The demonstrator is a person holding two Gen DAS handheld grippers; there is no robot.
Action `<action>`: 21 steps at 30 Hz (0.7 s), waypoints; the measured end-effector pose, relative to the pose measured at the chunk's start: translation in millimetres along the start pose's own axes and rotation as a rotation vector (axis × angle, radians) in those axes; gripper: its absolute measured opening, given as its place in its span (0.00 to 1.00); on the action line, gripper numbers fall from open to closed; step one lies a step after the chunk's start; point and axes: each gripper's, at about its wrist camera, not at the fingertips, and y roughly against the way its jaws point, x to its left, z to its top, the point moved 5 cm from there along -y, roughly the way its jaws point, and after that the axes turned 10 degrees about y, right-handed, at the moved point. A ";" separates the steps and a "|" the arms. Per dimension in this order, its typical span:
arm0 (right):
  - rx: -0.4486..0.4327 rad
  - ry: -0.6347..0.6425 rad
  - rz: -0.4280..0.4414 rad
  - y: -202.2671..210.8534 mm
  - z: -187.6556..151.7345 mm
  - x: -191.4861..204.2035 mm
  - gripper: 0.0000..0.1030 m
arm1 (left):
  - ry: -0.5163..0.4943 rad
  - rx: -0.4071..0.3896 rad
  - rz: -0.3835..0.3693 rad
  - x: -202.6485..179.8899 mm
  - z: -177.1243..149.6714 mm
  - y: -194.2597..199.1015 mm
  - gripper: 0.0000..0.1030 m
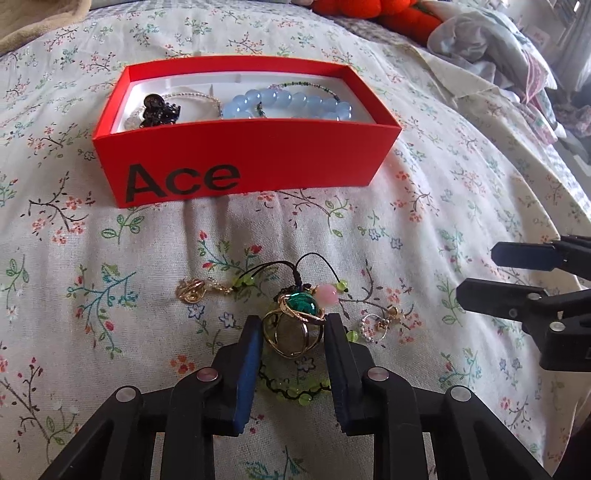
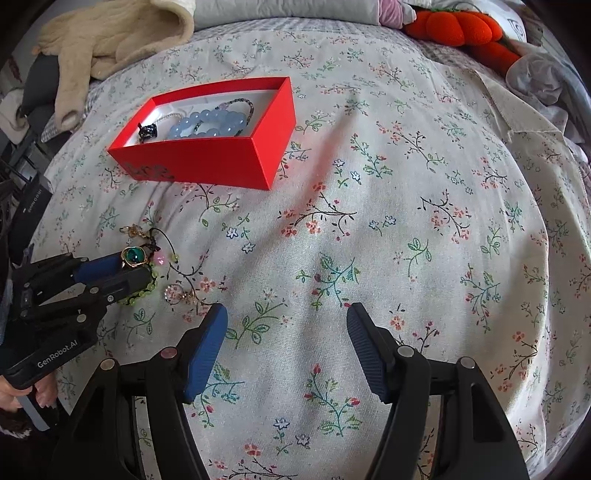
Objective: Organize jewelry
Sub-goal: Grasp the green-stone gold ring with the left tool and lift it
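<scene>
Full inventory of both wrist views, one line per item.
Box: 1, red, "Ace" on its side, open on bedspread.
Bead bracelet: 1, pale blue, in box.
Hair clip: 1, dark, in box, left end.
Thin beaded strands: at least 2, in box; count unclear.
Green-stone piece: 1, gold-framed, between left gripper's fingers.
Corded bracelet: 1, black, lime beads, bedspread.
Gold charm: 1, bedspread.
Small ring: 1, silver, bedspread.
Plush: orange, far edge.
Bedspread: floral.
Left gripper: around green-stone piece.
Right gripper: open, empty.
</scene>
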 end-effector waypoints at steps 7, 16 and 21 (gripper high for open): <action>0.000 0.034 0.012 -3.6 9.6 20.7 0.68 | 0.028 -0.011 0.030 19.2 -4.6 20.8 0.27; 0.004 0.093 0.048 -11.0 19.8 62.2 0.68 | 0.086 0.006 0.185 54.5 -16.0 39.1 0.27; 0.009 0.128 0.063 -18.9 26.4 84.5 0.68 | 0.143 0.015 0.200 69.8 -17.3 48.1 0.27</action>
